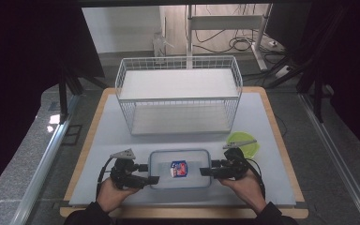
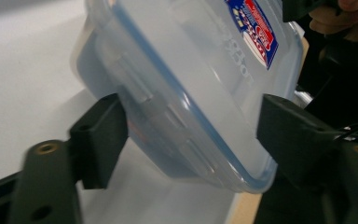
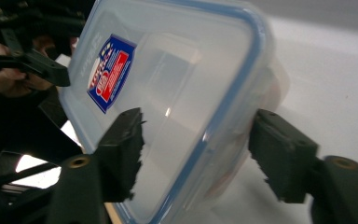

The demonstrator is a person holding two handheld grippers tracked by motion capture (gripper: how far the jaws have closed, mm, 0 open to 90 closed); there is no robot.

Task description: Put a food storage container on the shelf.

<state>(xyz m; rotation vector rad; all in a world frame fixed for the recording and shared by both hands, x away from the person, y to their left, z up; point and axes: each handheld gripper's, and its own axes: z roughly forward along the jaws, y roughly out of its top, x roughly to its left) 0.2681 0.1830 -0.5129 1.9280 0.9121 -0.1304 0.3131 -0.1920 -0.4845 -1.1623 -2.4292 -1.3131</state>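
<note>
A clear plastic container [image 1: 178, 168] with a blue-rimmed lid and a red and blue sticker sits at the table's front middle. My left gripper [image 1: 149, 173] is at its left end and my right gripper [image 1: 206, 171] at its right end. In the left gripper view the container [image 2: 191, 93] spans the gap, and my left gripper [image 2: 193, 135] has one jaw against its body and the other against the lid rim. In the right gripper view my right gripper [image 3: 196, 140] clasps the opposite end of the container [image 3: 177, 93] the same way. Whether the container rests on the table is unclear.
A white wire basket shelf [image 1: 178, 93] with two levels stands behind the container at the back of the grey mat [image 1: 112, 136]. A green bowl [image 1: 248, 143] sits just behind my right gripper. The table's wooden front edge runs under my hands.
</note>
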